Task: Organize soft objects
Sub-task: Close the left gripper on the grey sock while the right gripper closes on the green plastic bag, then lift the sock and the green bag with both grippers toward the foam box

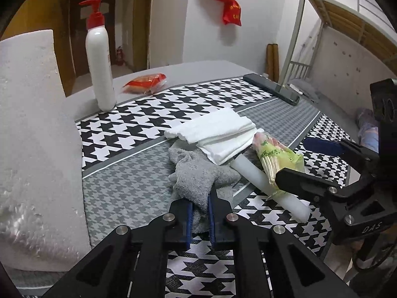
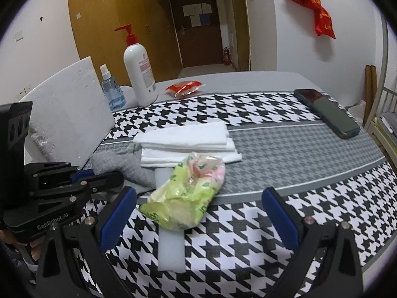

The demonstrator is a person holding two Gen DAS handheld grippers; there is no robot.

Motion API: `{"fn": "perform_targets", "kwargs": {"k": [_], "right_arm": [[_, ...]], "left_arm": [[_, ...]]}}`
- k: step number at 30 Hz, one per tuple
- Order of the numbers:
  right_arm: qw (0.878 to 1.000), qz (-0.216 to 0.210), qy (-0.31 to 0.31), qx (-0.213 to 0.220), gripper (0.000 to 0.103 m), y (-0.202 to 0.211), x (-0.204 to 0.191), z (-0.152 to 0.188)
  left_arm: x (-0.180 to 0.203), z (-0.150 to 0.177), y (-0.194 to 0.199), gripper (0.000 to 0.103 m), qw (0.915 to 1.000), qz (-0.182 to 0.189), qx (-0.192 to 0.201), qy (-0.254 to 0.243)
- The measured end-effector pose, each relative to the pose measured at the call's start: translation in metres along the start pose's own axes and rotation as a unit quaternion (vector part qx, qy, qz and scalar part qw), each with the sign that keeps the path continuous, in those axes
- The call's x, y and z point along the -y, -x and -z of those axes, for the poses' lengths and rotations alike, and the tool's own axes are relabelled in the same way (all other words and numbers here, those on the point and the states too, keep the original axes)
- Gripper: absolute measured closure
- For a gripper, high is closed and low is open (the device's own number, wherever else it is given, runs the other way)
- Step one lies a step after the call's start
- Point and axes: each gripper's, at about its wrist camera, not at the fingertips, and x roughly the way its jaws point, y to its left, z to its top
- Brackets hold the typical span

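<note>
A crumpled grey towel (image 1: 198,173) lies on the houndstooth cloth, and my left gripper (image 1: 199,213) is shut on its near end. Behind it sits a folded white towel (image 1: 218,134) (image 2: 188,141). A green plastic tissue pack (image 2: 186,196) (image 1: 278,156) rests across a white foam strip (image 2: 171,248) (image 1: 260,181). My right gripper (image 2: 198,213) stands open, its blue pads on either side of the pack's near end without touching it. In the left wrist view the right gripper (image 1: 295,159) comes in from the right. The left gripper (image 2: 99,176) shows at the left of the right wrist view.
A white foam board (image 1: 32,149) (image 2: 72,109) stands at the left. A white pump bottle (image 1: 100,57) (image 2: 140,72), a blue spray bottle (image 2: 111,92) and a red snack packet (image 1: 146,83) (image 2: 184,87) stand at the back. A dark phone (image 1: 273,88) (image 2: 327,113) lies far right.
</note>
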Motion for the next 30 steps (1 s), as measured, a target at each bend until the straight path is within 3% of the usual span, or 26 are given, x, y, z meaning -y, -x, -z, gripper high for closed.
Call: {"fn": "perform_targets", "kwargs": {"k": [3, 8, 10, 15, 21, 30], "right_arm": [[1.000, -0.004, -0.001, -0.005, 0.003, -0.003, 0.000, 0.000], [1.000, -0.019, -0.014, -0.020, 0.023, -0.010, 0.003, 0.000], [0.999, -0.028, -0.021, -0.027, 0.024, -0.013, 0.004, 0.002], [0.997, -0.059, -0.034, -0.038, 0.053, -0.016, 0.007, 0.004], [0.997, -0.062, -0.030, -0.037, 0.060, -0.014, 0.003, 0.005], [0.999, -0.044, -0.023, -0.020, 0.061, 0.002, 0.005, 0.005]], "left_arm": [[-0.002, 0.000, 0.000, 0.092, 1.0000, 0.003, 0.000, 0.003], [-0.002, -0.001, 0.000, 0.092, 1.0000, 0.004, 0.000, 0.003], [-0.001, 0.000, 0.001, 0.092, 1.0000, 0.004, 0.001, 0.003], [-0.001, 0.000, 0.001, 0.092, 1.0000, 0.004, 0.001, 0.004], [-0.001, -0.001, 0.004, 0.092, 1.0000, 0.005, 0.008, 0.002], [0.006, -0.002, 0.020, 0.092, 0.9988, 0.013, 0.045, -0.013]]}}
